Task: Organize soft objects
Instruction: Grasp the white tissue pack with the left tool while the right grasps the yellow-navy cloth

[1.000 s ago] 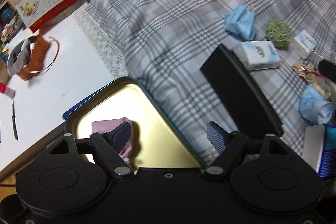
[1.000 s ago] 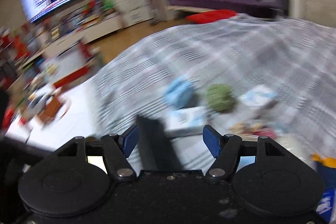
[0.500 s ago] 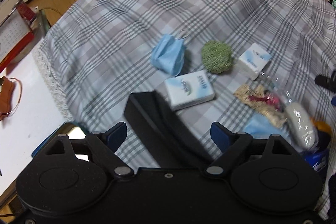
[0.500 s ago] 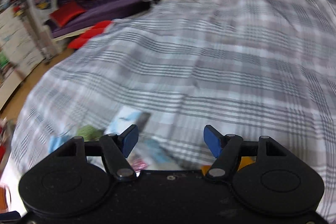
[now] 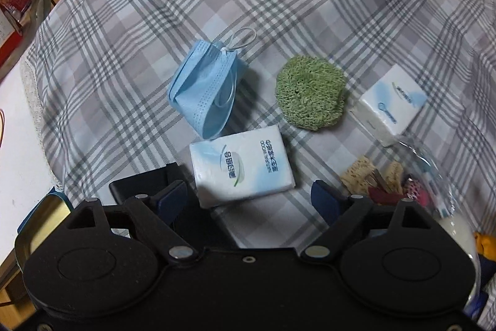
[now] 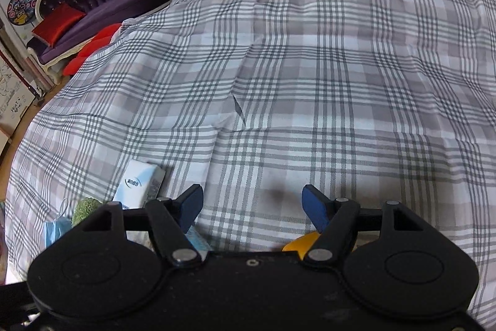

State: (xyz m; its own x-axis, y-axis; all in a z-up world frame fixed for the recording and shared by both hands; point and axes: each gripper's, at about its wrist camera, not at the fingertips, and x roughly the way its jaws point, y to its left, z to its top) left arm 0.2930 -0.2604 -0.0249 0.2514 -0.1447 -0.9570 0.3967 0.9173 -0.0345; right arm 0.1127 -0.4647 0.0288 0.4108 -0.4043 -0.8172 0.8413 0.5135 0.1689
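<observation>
A folded blue mask [image 5: 206, 89] lay on the plaid cover [image 5: 130, 30], just left of the green scrubber [image 5: 311, 93]. The left gripper [image 5: 248, 199] gaped empty over the tissue pack [image 5: 241, 166]. The right gripper [image 6: 251, 205], just widening and empty, alone showed the sofa [image 6: 93, 8].

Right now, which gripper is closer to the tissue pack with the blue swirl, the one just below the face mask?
Left. The left gripper hangs open right over the tissue pack, its near edge between the fingers. The right gripper is open over bare plaid bedspread, off to the side.
</observation>
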